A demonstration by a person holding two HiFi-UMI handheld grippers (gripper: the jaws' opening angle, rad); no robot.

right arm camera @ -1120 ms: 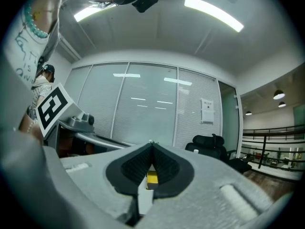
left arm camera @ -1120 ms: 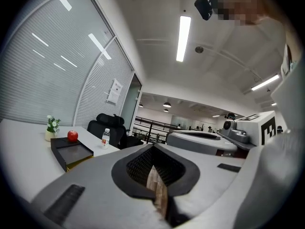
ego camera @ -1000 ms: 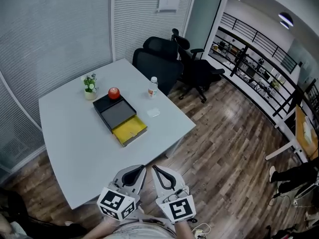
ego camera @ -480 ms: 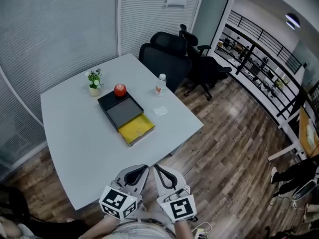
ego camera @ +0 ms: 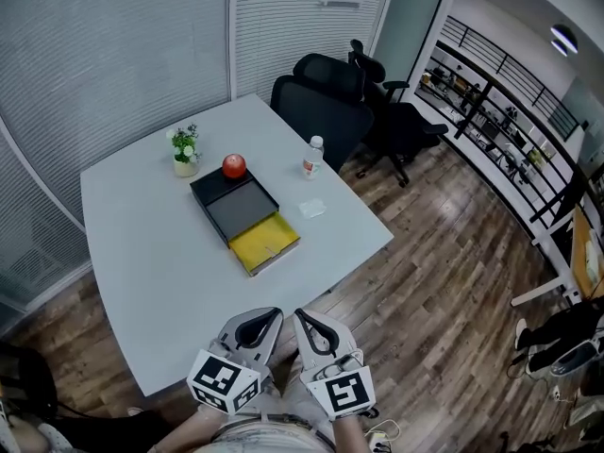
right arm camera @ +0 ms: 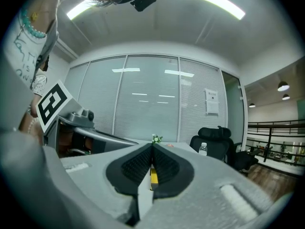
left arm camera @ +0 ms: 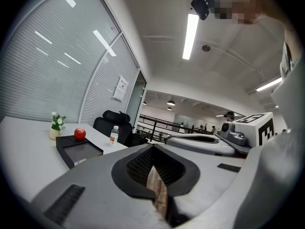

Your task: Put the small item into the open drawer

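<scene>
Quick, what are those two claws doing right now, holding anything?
Left claw: closed, empty.
Right claw: closed, empty.

A black flat drawer box [ego camera: 225, 194] sits on the white rectangular table [ego camera: 142, 253]. Its yellow open drawer [ego camera: 266, 243] juts from the box's near side. A red apple [ego camera: 234, 165] rests on the box's far corner, and a small potted plant [ego camera: 185, 149] stands beyond the box to the left. A clear plastic bottle [ego camera: 312, 157] and a small white flat item [ego camera: 312, 209] lie right of the box

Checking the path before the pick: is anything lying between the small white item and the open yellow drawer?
Nothing visible. The small white item lies on bare table, right of the open drawer in the head view. The bottle and apple sit farther back, off that line.
</scene>
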